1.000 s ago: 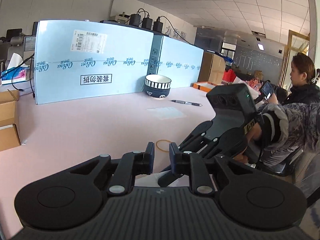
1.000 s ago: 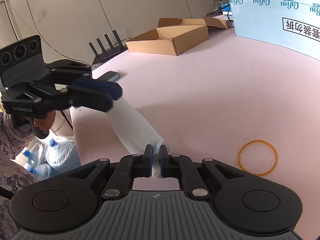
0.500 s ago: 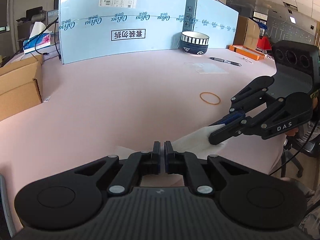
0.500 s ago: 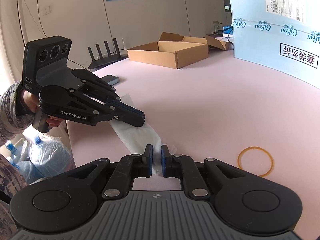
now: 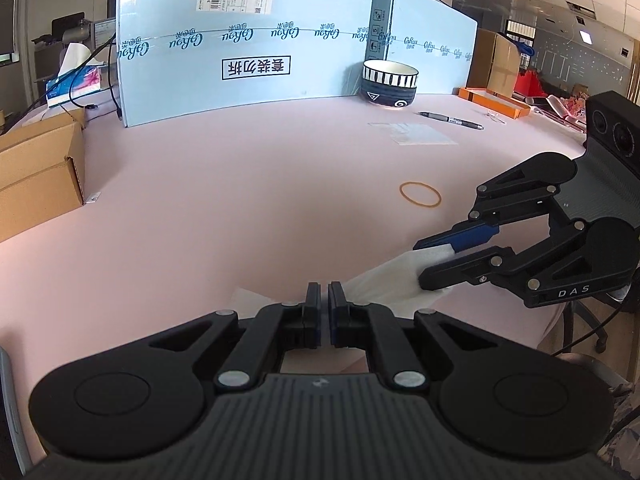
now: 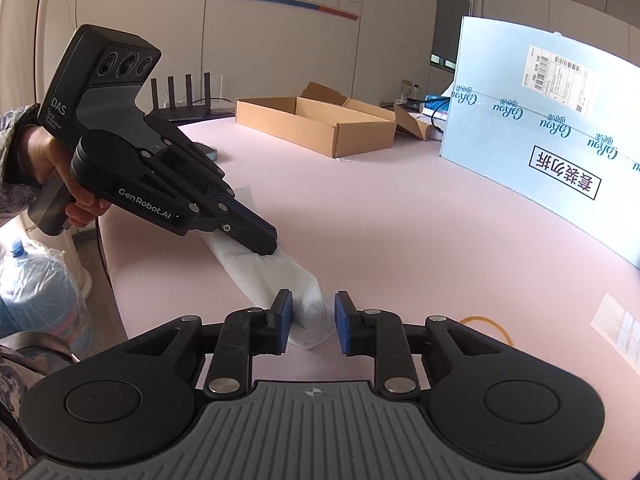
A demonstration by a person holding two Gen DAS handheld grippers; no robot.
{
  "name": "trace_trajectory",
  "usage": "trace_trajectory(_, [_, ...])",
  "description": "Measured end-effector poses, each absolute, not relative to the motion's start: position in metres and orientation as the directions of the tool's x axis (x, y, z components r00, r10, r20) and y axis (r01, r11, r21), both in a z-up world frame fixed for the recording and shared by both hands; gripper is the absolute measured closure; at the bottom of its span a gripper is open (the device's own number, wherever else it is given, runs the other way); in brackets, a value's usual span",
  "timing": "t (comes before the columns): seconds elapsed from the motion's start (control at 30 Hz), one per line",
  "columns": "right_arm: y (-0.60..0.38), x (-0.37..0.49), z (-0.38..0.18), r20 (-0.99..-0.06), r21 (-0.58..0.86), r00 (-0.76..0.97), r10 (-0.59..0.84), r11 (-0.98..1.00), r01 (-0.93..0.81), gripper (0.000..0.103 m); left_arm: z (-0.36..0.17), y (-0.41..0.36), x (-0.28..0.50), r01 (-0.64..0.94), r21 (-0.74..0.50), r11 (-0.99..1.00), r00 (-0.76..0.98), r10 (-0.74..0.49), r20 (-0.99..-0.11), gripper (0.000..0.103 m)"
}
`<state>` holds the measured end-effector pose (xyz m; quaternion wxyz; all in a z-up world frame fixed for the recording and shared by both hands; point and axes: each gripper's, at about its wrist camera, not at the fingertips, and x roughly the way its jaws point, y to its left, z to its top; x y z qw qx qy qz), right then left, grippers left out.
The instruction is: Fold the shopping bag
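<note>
- Left wrist view: the left claw is closed, its fingers nearly together on one end of the white, crumpled thin-plastic shopping bag, which lies as a narrow band on the pale pink table near its front edge. This claw was already shut half a second ago, so its hold is unchanged.
- Also here, the right claw sits at the bag's other end. Its two fingers now stand apart around the bunched plastic, where half a second ago they were pinched tight on it.
- An orange rubber band lies just beyond the bag, apart from it; a striped dark-blue ceramic bowl stands well back by the light-blue cartons.
- Right wrist view: the right claw is open, blue pads on either side of the bag's rolled end without pressing it. A second ago and half a second ago these pads were shut on that end, so the release is the fresh change.
- The left claw presses down closed on the far end, pinning the band flat to the table.
- My reading: the bag has been laid down as a long strip and the right side freed, probably to re-grip for a further fold; how many folds remain cannot be told.
</note>
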<state>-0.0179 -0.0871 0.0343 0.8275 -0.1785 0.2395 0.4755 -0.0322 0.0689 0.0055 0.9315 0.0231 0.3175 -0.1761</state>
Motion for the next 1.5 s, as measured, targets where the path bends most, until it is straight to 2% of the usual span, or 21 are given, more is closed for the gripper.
trace_trajectory(0.03, [-0.087,-0.019,0.036,-0.567,-0.074,0.445,0.694,0.495,-0.866,0.056,0.006,0.069,-0.032,0.343,-0.071,0.937,0.736,-0.315,-0.600,0.099])
trace_trajectory(0.07, [-0.089,-0.018,0.038,-0.568,-0.061,0.446,0.692,0.505,-0.861,0.052,0.006,0.069,-0.032,0.345,-0.071,0.936,0.734,-0.316,-0.601,0.099])
trace_trajectory(0.13, [-0.094,-0.018,0.045,-0.563,-0.043,0.454,0.690,0.524,-0.850,0.052,0.006,0.069,-0.031,0.348,-0.074,0.935,0.730,-0.320,-0.604,0.099])
trace_trajectory(0.2, [-0.098,-0.026,0.054,-0.541,-0.135,0.515,0.665,0.536,-0.833,0.053,0.007,0.070,-0.030,0.349,-0.080,0.934,0.726,-0.323,-0.607,0.099])
trace_trajectory(0.33, [-0.108,-0.048,0.073,-0.461,-0.374,0.636,0.619,0.514,-0.772,0.069,0.006,0.071,-0.029,0.355,-0.089,0.931,0.721,-0.333,-0.608,0.099])
trace_trajectory(0.43, [-0.102,-0.069,0.068,-0.418,-0.622,0.683,0.599,0.360,-0.696,0.092,0.008,0.073,-0.026,0.368,-0.100,0.924,0.703,-0.347,-0.620,0.099])
trace_trajectory(0.47, [-0.099,-0.074,0.063,-0.413,-0.679,0.690,0.595,0.304,-0.669,0.096,0.009,0.074,-0.023,0.378,-0.101,0.920,0.692,-0.353,-0.630,0.099])
trace_trajectory(0.53, [-0.090,-0.084,0.050,-0.448,-0.763,0.660,0.603,0.126,-0.634,0.096,0.012,0.074,-0.019,0.398,-0.102,0.912,0.667,-0.364,-0.650,0.099])
trace_trajectory(0.7, [-0.071,-0.087,0.028,-0.558,-0.780,0.579,0.595,-0.138,-0.610,0.095,0.017,0.079,-0.003,0.443,-0.138,0.886,0.587,-0.403,-0.702,0.099])
trace_trajectory(0.83, [-0.067,-0.082,0.026,-0.578,-0.782,0.566,0.588,-0.201,-0.590,0.074,0.017,0.086,0.006,0.459,-0.194,0.867,0.538,-0.444,-0.716,0.099])
trace_trajectory(0.87, [-0.067,-0.082,0.024,-0.579,-0.788,0.567,0.585,-0.225,-0.573,0.074,0.016,0.088,0.009,0.461,-0.209,0.862,0.526,-0.455,-0.718,0.099])
trace_trajectory(1.0, [-0.066,-0.083,0.017,-0.586,-0.801,0.575,0.571,-0.297,-0.520,0.075,0.015,0.096,0.018,0.469,-0.270,0.841,0.477,-0.499,-0.723,0.099])
trace_trajectory(1.1, [-0.061,-0.083,0.012,-0.590,-0.806,0.573,0.569,-0.365,-0.467,0.084,0.014,0.100,0.024,0.472,-0.305,0.827,0.447,-0.523,-0.726,0.100])
trace_trajectory(1.23, [-0.054,-0.078,0.009,-0.617,-0.786,0.563,0.550,-0.386,-0.484,0.095,0.014,0.101,0.027,0.476,-0.323,0.818,0.423,-0.535,-0.731,0.100])
trace_trajectory(1.37, [-0.055,-0.079,0.013,-0.641,-0.765,0.541,0.545,-0.387,-0.515,0.097,0.019,0.090,0.013,0.511,-0.226,0.830,0.483,-0.494,-0.723,0.098])
trace_trajectory(1.4, [-0.055,-0.079,0.013,-0.642,-0.764,0.540,0.545,-0.391,-0.513,0.097,0.024,0.084,0.003,0.521,-0.160,0.838,0.525,-0.463,-0.715,0.094])
trace_trajectory(1.5, [-0.053,-0.076,0.018,-0.661,-0.743,0.517,0.543,-0.380,-0.551,0.097,0.048,0.063,-0.040,0.586,0.047,0.809,0.650,-0.434,-0.624,0.094])
